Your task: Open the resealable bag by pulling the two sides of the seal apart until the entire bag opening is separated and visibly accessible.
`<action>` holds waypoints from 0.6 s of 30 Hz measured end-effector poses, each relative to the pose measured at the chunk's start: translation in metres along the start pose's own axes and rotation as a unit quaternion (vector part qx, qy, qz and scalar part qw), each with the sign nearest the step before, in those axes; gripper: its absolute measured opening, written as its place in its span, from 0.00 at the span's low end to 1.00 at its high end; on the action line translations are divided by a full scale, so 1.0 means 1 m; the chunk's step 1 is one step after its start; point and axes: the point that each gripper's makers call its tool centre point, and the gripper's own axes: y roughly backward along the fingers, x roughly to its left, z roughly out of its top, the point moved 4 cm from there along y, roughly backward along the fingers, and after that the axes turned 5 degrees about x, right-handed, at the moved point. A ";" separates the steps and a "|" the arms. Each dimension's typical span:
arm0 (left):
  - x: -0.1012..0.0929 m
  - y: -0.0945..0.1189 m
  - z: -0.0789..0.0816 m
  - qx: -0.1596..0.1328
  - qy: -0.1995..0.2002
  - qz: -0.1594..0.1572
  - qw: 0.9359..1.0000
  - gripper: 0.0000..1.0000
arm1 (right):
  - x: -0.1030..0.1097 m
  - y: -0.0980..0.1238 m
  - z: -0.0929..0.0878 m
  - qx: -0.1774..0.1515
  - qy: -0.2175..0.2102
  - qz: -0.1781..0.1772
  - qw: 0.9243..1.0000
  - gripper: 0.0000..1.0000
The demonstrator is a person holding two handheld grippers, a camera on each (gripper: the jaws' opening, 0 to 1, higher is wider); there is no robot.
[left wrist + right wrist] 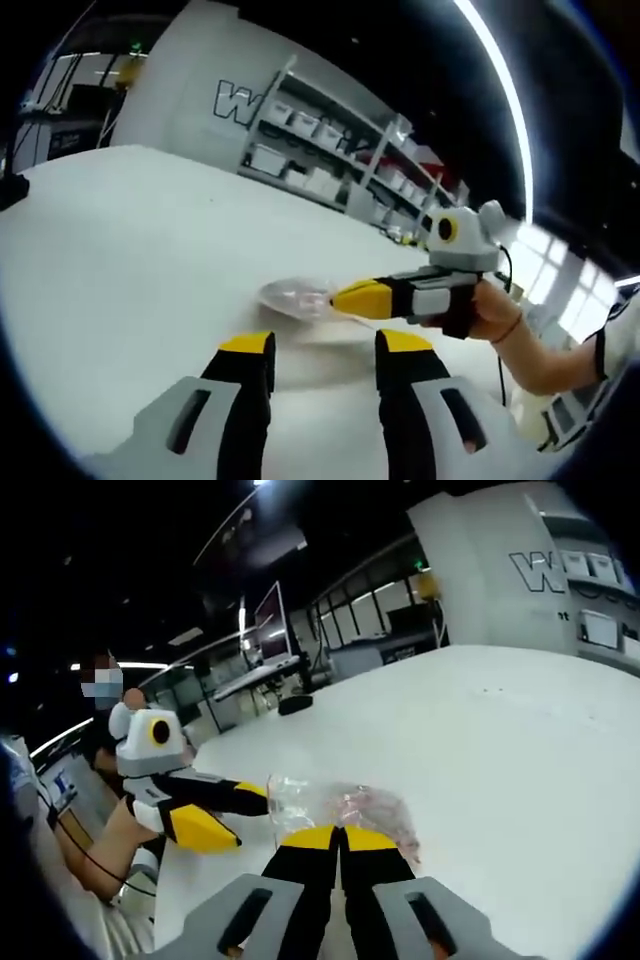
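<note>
Clear bag (345,808), apparently lifted off table

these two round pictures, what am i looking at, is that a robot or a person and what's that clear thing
No robot: a person holds a two-jaw claw in each hand, and a fisheye camera rides on each one. The left gripper view looks along the left claw, jaws apart and holding nothing; the right claw enters from the right, held by a hand. The right gripper view looks along the right claw, jaws pressed together on a clear resealable bag over a white table. There the left claw sits open at the bag's other edge.
</note>
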 end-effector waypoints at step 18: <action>0.000 -0.002 -0.001 -0.002 0.014 -0.010 1.000 0.33 | 0.006 0.002 -0.001 -0.001 -0.001 0.005 1.000 0.00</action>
